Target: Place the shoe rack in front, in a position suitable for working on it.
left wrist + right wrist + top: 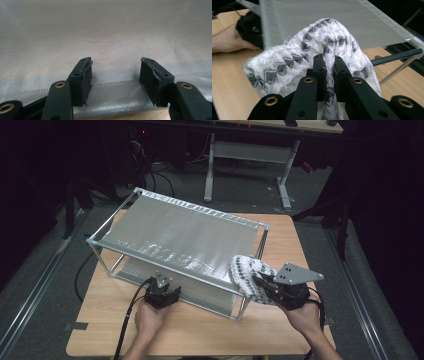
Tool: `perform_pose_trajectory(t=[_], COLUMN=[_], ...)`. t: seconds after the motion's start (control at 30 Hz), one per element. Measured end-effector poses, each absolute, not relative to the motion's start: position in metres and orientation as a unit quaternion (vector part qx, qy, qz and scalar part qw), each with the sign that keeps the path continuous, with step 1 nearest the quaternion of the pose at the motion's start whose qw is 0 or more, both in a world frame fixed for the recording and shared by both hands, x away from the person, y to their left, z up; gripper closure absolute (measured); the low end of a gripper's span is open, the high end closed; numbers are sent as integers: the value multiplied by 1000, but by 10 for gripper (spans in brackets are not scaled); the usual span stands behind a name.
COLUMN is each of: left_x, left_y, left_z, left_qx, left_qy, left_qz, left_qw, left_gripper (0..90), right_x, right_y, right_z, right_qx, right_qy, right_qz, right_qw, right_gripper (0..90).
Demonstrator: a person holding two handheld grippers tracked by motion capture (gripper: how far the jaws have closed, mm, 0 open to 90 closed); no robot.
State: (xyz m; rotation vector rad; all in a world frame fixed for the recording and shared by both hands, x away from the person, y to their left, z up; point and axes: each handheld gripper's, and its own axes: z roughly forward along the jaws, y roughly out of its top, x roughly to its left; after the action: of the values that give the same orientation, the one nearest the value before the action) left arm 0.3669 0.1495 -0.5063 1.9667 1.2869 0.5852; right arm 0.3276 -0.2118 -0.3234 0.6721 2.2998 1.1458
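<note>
A white cloth (250,272) with a black zigzag pattern hangs bunched at the near right corner of a metal-framed rack (100,236). My right gripper (261,282) is shut on a fold of the cloth (294,62), which spills over both jaws. A grey mesh fabric sheet (185,232) is stretched across the rack's top. My left gripper (162,292) stands open at the rack's near side. In the left gripper view its jaws frame the grey mesh (105,37) with nothing between the fingertips (85,72).
The rack stands on a wooden table (200,335), with a lower mesh layer (205,292) under the top sheet. A desk frame (250,155) and cables lie on the dark floor behind. Bare tabletop lies along the near edge between the hands.
</note>
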Motion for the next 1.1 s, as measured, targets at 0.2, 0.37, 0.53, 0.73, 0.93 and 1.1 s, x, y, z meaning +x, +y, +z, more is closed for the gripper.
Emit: perform_pose_trajectory(t=[0.2,0.37,0.53,0.73,0.93,1.1], left_x=[367,367,367,367,368,368], left_y=[150,150,150,150,150,150], left_z=[-506,-506,-506,-506,-506,-506], left_qx=[762,762,762,763,764,764], left_qy=[497,496,496,495,495,495], left_qz=[225,225,224,224,223,224], left_qw=[350,350,350,350,349,350], left_gripper=[435,435,435,435,435,436], right_x=[361,391,416,441,460,464], right_y=[-218,-221,-223,-226,-234,-237], right_z=[-323,-321,-319,-318,-320,-322], right_qx=[288,316,343,369,401,411], right_qy=[828,821,814,806,793,789], right_qz=[407,395,383,369,367,362], right_qw=[257,267,272,280,277,278], right_gripper=[833,834,834,835,835,835])
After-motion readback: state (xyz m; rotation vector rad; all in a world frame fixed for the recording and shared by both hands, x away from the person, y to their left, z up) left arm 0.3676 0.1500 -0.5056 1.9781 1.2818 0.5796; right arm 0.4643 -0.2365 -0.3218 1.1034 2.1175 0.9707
